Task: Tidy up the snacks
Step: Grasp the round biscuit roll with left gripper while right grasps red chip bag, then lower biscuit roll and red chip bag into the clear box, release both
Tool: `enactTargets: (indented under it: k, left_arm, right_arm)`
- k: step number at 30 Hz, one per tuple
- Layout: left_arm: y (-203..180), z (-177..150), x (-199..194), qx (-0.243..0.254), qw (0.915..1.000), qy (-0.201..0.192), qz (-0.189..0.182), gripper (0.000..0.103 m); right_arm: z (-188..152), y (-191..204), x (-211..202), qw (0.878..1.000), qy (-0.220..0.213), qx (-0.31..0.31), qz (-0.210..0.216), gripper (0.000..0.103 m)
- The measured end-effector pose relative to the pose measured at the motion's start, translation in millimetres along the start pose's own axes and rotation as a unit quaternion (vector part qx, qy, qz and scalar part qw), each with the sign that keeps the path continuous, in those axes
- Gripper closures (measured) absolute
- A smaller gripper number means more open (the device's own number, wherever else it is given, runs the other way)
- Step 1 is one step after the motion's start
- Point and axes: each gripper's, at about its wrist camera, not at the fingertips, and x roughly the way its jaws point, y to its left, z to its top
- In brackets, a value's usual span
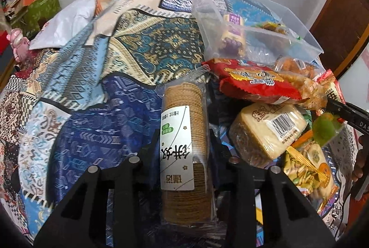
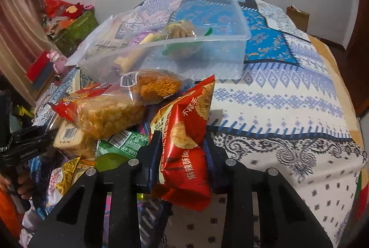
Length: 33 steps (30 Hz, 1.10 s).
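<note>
My left gripper is shut on a clear sleeve of round brown biscuits with a white label, held above the patterned bedspread. My right gripper is shut on a red crisp bag, held upright beside the snack pile. A clear plastic bin lies beyond the pile with a few snacks inside. The pile holds a red packet, a pale cake pack, and a bag of puffed balls.
The patterned bedspread covers the bed. A green box with red decorations and a pink toy stand at the left by the wall. A white plastic bag lies on the bed. A brown paper bag stands at the far right.
</note>
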Motion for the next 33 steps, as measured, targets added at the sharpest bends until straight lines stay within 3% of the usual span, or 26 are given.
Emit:
enactTargets:
  k: [9,18,24,33]
  left_arm:
    - [2,17,-39,0.001,0.9987,-0.05,0.001,0.067]
    - [-19,62,-70,0.021,0.9933,-0.112,-0.018,0.067]
    - [-39,95,-70,0.037,0.9894,-0.137,-0.031,0.067]
    - [-71,136,-36,0.062,0.9887,-0.126,-0.054,0.067]
  right_arm:
    - [8,-10,-28,0.999,-0.039,0.012,-0.007,0.074]
    - [37,-7,-55,0.995,-0.096,0.005,-0.009,0.074]
    - [62,-3,-59,0.992,-0.126,-0.002,-0.008,0.074]
    - [104,-7,-38,0.99,-0.141,-0.006,-0.018,0.074]
